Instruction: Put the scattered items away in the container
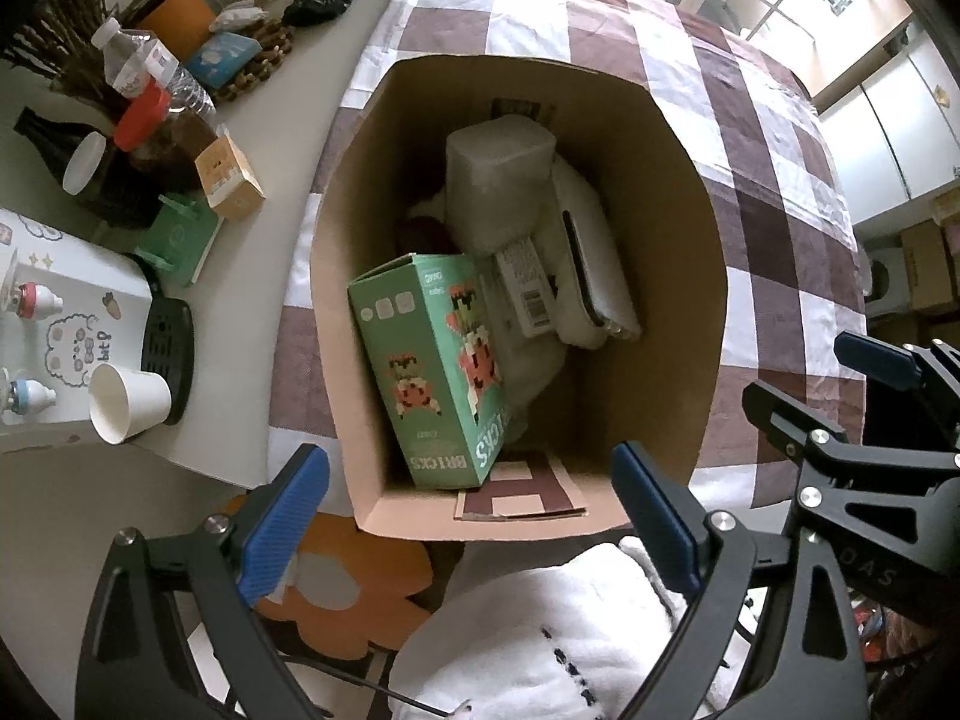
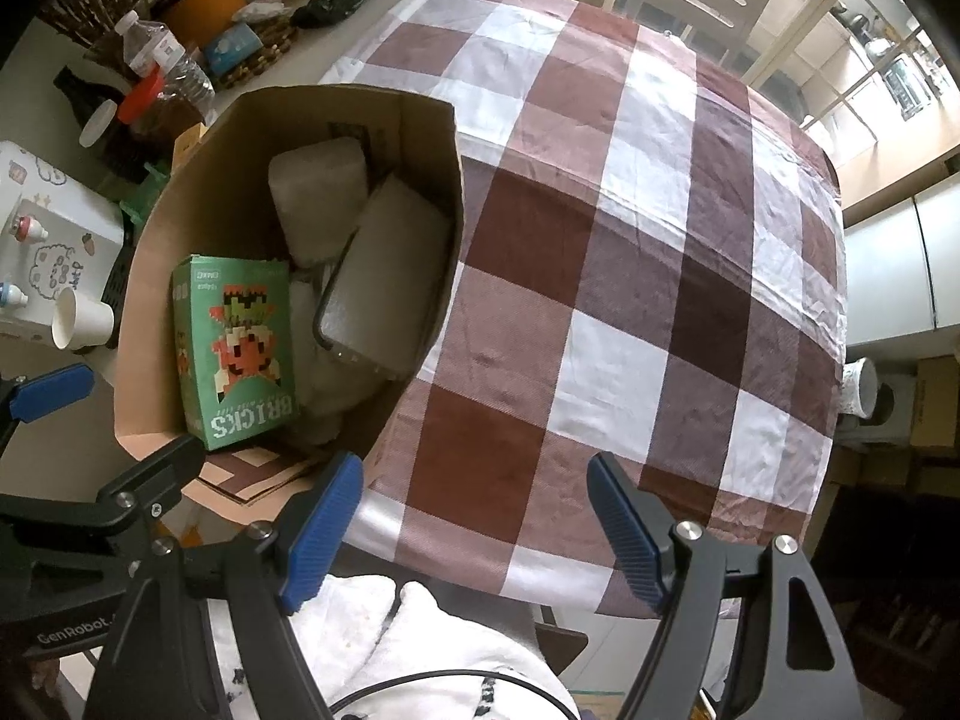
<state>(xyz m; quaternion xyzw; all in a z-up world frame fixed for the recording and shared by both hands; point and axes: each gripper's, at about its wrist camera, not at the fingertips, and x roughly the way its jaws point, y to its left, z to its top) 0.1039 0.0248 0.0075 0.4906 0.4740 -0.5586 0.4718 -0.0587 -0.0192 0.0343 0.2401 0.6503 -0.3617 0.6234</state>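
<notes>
A brown cardboard box [image 1: 678, 276] stands on the checked tablecloth [image 1: 768, 180]. Inside it stand a green BRICKS box [image 1: 432, 360], a translucent plastic tub [image 1: 498, 174], a white flat device with a barcode label [image 1: 591, 276] and white cloth. The box shows in the right wrist view [image 2: 198, 180] with the BRICKS box [image 2: 240, 354] in it too. My left gripper [image 1: 471, 522] is open and empty, above the box's near edge. My right gripper [image 2: 474, 534] is open and empty, over the tablecloth's [image 2: 630, 240] near edge, right of the box.
To the left, a white counter holds a paper cup [image 1: 126, 402], a water bottle [image 1: 150, 69], dark bottles, a small tan carton [image 1: 231, 180], a green item [image 1: 177, 240] and an orange pot [image 1: 180, 12]. An orange flower-shaped cushion [image 1: 348, 588] lies below the box.
</notes>
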